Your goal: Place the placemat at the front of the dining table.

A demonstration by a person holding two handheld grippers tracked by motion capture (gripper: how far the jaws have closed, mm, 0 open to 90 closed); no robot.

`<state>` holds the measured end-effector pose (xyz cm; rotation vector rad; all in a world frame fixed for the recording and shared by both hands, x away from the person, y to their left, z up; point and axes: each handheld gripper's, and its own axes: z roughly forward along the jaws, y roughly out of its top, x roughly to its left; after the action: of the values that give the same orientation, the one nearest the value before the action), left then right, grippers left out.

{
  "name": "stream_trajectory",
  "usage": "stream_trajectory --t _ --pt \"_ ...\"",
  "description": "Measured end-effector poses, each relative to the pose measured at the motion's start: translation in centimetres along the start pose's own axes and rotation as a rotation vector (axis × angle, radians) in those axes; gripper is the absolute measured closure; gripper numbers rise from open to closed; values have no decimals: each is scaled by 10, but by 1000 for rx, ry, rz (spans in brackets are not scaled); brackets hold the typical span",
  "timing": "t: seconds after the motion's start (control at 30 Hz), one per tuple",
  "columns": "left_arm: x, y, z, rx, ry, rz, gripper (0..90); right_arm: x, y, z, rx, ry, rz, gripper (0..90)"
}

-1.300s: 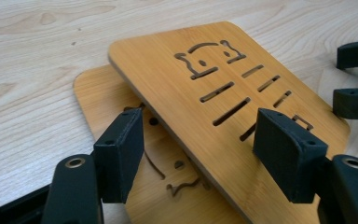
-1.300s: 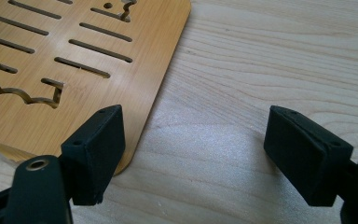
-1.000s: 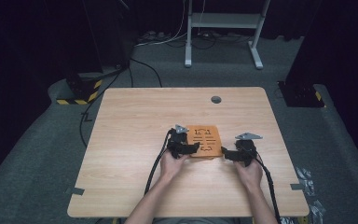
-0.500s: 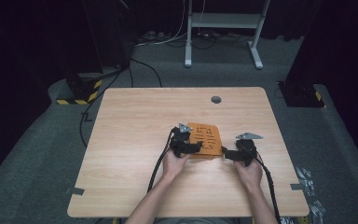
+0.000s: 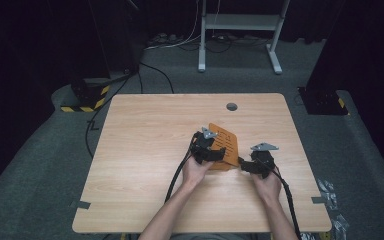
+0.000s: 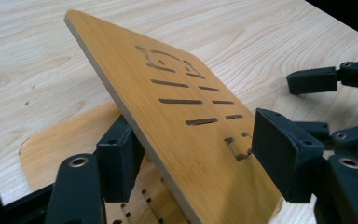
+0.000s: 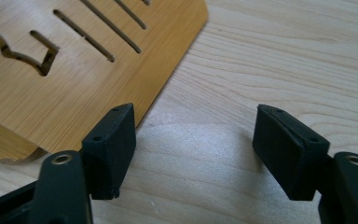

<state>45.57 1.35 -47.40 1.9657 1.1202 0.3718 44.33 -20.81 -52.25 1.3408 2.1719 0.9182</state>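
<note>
Your left gripper (image 6: 186, 154) has the tilted board (image 6: 177, 107) clamped at its near edge. The right gripper (image 7: 196, 154) hangs apart, holding nothing, so the board could slip and slap the table (image 5: 145, 130).

My high view looks forward and down on the pale wooden table (image 5: 145, 150) from well above. Each gripper view sits low and close, looking along its black jaws. All three share the slotted orange bamboo board (image 5: 226, 142) (image 6: 177, 116) (image 7: 74, 65).

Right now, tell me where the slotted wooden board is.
In the high view the slotted wooden board sits tilted just right of the table's middle, a little below the round hole, above a flat wooden panel.
</note>
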Motion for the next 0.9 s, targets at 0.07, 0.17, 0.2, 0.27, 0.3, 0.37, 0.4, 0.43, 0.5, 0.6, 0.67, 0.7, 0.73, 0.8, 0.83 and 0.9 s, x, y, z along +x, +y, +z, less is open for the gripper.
stream_trajectory --t 0.07,0.17,0.2,0.27,0.3,0.37,0.4,0.43,0.5,0.6,0.67,0.7,0.73,0.8,0.83,0.9 --pt "-3 3 -1 -4 -6 10 372 0 0 0 -4 -2 3 302" --pt "-7 7 -1 -13 -9 4 391 0 0 0 -4 -3 2 302" --pt "-9 7 -1 -22 -9 -5 400 0 0 0 -4 -3 3 302" --pt "-10 10 0 -27 -14 3 428 0 0 0 -4 -2 3 302" --pt "-12 11 0 -25 -13 5 428 0 0 0 -4 -3 3 302" --pt "-15 13 1 -25 -12 23 447 0 0 0 -4 -4 3 302" --pt "-17 15 1 -19 -10 28 456 0 0 0 -4 -4 3 302" --pt "-19 16 1 -21 -9 42 465 0 0 0 -4 -4 3 302" --pt "-23 17 3 -20 2 55 476 0 0 0 -3 -5 4 302" --pt "-25 20 5 -10 -7 68 514 0 0 0 -3 -4 3 302" --pt "-27 19 8 -3 -14 71 554 0 0 0 -3 -5 4 302" --pt "-28 19 10 0 -15 74 554 0 0 0 -3 -5 3 302" --pt "-28 19 11 -4 -20 69 567 0 0 0 4 1 7 302" --pt "-28 19 12 -11 -30 55 607 2 -1 0 1 2 7 302" --pt "-29 18 14 -13 -37 55 635 2 0 0 -3 2 -4 302" --pt "-29 18 15 -5 -45 63 668 2 0 0 -2 2 -4 302"
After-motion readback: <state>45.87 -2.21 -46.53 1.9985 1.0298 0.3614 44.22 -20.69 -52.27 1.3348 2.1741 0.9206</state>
